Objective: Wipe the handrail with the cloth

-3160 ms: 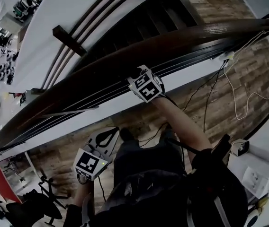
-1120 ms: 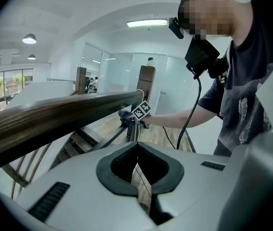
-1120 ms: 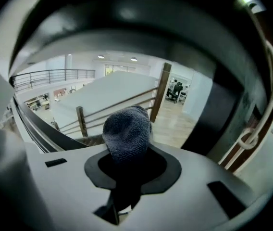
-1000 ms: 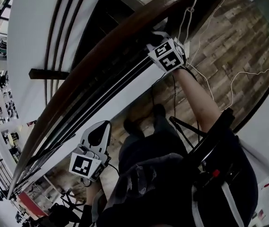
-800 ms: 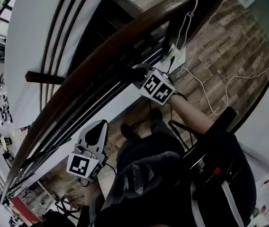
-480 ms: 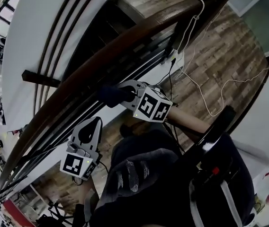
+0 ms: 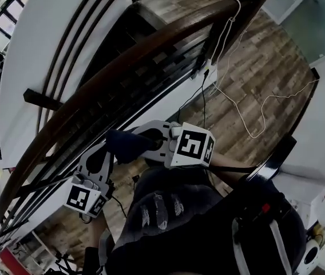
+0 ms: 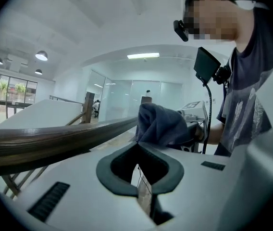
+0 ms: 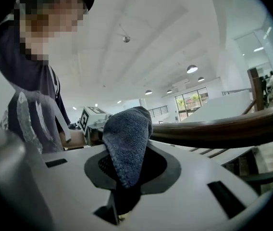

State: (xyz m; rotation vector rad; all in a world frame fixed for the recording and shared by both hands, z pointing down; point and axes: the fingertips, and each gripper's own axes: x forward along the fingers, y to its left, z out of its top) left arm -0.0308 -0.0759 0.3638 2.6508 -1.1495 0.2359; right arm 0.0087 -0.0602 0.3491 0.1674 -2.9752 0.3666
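While the cloth (image 9: 127,138) sits bunched between the jaws of the right gripper (image 7: 144,143), which are clamped on its lower folds so that a rounded wad stands past the tips, we judge it to be off the handrail (image 7: 122,57). The rail runs beyond and above those tips, apart from the fabric. To wipe well, we should lift the wad onto the rail's top, press lightly and slide along its length, with only cloth and no jaw tip on the wood. The left gripper (image 7: 96,159), just beside the wad, has its jaws nearly together on nothing; it is best kept clear.
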